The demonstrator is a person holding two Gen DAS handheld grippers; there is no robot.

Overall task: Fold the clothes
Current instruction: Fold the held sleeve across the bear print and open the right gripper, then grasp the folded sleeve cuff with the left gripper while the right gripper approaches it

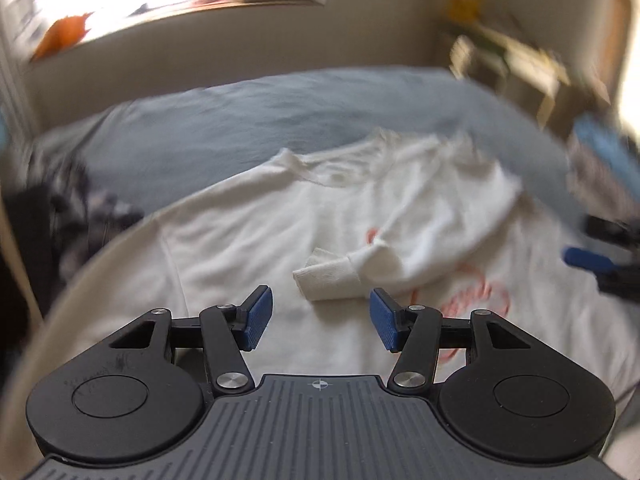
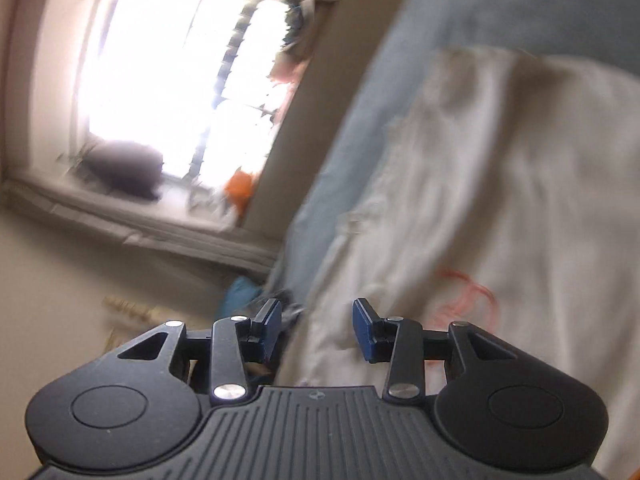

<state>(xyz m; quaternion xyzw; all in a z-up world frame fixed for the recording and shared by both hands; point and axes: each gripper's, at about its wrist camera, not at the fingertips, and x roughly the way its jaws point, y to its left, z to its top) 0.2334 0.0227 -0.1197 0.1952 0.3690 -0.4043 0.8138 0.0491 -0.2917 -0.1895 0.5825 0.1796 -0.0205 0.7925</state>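
A white long-sleeved cotton sweatshirt with a red looping print (image 1: 248, 240) lies spread, front up, on a bed covered by a grey-blue sheet (image 1: 224, 120). One sleeve with a ribbed cuff (image 1: 332, 280) is laid across the chest, over part of the print; the other side of the sweatshirt lies flat.

The left gripper (image 1: 321, 322), black with blue rubber pads, hovers just short of that cuff, its jaws spread wide with nothing between them. The right gripper (image 2: 317, 330) is also spread and empty, tilted steeply beside the sweatshirt's edge; its blue pad shows at the far side of the left view. Both views are blurred.

Risks, as a judgement: the folded sleeve lies loose, so a pad brushing the cuff could drag it off the chest and undo the fold. A pinch that takes only the top layer would leave the fold uneven, and the soft bed may let the cloth bunch.

Beyond the sweatshirt stands a beige wall with a bright window (image 2: 172, 80), clutter and something orange (image 2: 239, 188) on its sill. Dark clothing (image 1: 72, 208) lies by the sweatshirt's flat side.
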